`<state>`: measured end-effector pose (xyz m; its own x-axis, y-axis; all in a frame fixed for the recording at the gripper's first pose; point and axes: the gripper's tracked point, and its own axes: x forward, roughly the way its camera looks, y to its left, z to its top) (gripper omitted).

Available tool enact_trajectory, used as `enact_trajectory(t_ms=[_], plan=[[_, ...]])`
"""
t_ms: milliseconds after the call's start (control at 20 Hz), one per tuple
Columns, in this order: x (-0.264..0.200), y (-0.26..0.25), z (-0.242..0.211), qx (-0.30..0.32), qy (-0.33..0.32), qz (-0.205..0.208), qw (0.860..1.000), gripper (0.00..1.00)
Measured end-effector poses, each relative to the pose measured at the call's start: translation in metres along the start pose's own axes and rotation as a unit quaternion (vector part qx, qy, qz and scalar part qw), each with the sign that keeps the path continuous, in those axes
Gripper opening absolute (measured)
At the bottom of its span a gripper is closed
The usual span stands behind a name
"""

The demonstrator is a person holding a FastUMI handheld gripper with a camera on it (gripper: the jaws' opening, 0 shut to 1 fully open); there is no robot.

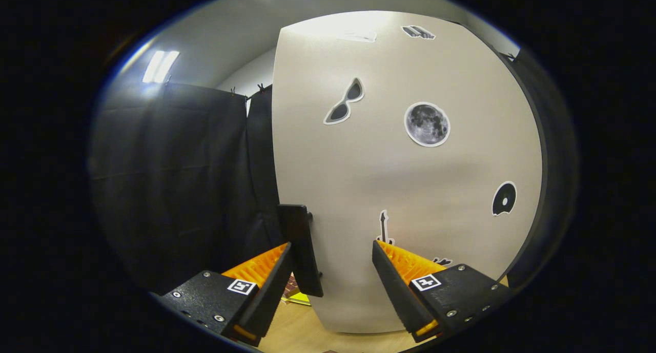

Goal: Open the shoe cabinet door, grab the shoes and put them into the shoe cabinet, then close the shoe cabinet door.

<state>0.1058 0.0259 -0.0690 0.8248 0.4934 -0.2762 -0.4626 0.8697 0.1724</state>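
**Gripper at the shoe cabinet door, fingers apart around its handle**

While the gripper (pixel 332 250) faces the cabinet in the gripper view, its two fingers stand apart, with a wide gap between their tips. Neither finger clearly presses on anything. The shoe cabinet door (pixel 410 189) is just ahead of the fingers, a pale, smooth panel that stands upright and takes up most of what lies beyond them. Its near vertical edge runs down between the two fingers, closer to the left one.

A dark, flat handle (pixel 301 250) is fixed at that edge of the door. It sits upright, just inside the left fingertip and seemingly touching it or very nearly so; I cannot tell whether there is real contact. The right finger is well apart from the handle, in front of the door's face.

Several stickers are on the door: a pair of sunglasses (pixel 344 101) high up, a round moon (pixel 427 124) beside it, a dark disc (pixel 504 198) lower toward the far edge, and a small guitar (pixel 383 227) just beyond the right fingertip.

Left of the door hangs the black cloth wall (pixel 174 189) of the booth, clipped along its top. Above it a ceiling light (pixel 160 66) glows. Below the fingers lies a wooden floor (pixel 302 332), and something yellow (pixel 300 297) rests on it just under the handle, too hidden to identify.
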Motion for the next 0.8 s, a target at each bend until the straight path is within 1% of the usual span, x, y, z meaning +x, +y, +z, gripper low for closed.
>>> enact_trajectory(t_ms=[150,450,600,800], plan=[[0.005,-0.001,0.0,-0.011,0.003,-0.014,1.0,0.95],[0.002,-0.009,0.006,-0.009,0.001,-0.052,0.999,0.95],[-0.014,-0.014,0.015,-0.008,-0.006,-0.061,0.998,0.95],[-0.044,-0.028,0.026,-0.019,-0.017,-0.085,0.996,0.95]])
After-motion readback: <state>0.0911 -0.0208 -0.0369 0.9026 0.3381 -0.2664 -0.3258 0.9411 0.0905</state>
